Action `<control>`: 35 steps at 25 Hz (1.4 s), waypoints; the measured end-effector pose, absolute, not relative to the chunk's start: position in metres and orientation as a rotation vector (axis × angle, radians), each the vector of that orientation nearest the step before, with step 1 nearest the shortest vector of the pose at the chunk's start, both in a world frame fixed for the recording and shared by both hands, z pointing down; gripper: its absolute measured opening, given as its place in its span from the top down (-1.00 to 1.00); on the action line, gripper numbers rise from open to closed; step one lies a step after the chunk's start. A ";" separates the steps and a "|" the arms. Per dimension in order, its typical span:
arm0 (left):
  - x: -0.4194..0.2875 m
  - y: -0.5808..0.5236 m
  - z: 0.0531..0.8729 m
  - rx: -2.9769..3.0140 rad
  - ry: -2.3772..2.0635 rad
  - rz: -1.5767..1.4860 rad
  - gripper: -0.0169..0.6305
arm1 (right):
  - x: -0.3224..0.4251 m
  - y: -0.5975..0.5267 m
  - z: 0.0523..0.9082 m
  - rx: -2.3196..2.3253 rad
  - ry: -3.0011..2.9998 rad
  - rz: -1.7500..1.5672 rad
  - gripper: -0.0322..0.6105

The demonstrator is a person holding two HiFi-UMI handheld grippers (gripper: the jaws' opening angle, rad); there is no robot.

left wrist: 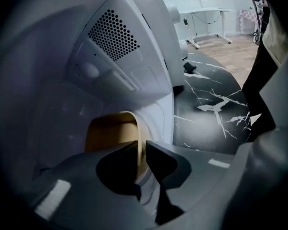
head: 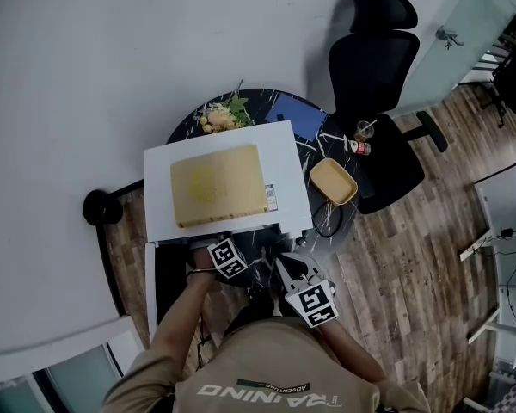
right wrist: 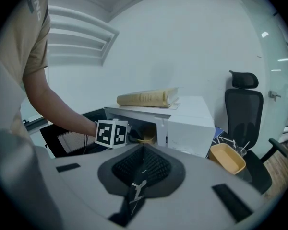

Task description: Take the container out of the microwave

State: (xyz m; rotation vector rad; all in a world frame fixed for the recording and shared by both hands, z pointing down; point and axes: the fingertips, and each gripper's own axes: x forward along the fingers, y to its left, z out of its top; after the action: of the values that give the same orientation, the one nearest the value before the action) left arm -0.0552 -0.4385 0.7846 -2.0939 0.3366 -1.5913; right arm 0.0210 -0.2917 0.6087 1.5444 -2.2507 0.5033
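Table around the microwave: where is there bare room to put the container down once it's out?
Best bare patch for the container: the black marble table just right of the microwave's open front, out to the near edge. Behind the microwave it is crowded with greenery and a blue pad; along its right side sits a yellow tray.

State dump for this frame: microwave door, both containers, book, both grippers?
microwave door: open
container: inside the microwave, wall pinched between the left jaws
left gripper: shut on the container
right gripper: shut, empty, outside the microwave
yellow tub: on the table, empty, no lid
book: closed, lying flat on top of the microwave
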 end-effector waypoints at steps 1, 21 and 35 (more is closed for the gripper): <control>-0.054 -0.439 0.784 -2.093 0.337 -1.592 0.78 | 0.022 -0.292 0.609 1.547 -2.251 0.502 0.88; -0.061 -0.396 0.756 -2.134 0.492 -1.664 0.82 | 0.030 -0.283 0.599 1.407 -2.398 0.445 0.88; -0.094 -0.314 0.743 -2.158 0.648 -1.755 0.82 | 0.012 -0.266 0.600 1.220 -2.543 0.453 0.88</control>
State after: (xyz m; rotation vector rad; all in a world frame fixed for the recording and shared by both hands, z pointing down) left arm -0.0942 -0.3139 0.7431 -2.1576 0.6480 -1.7549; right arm 0.0121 -0.2664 0.6003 1.2204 -2.5425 0.4532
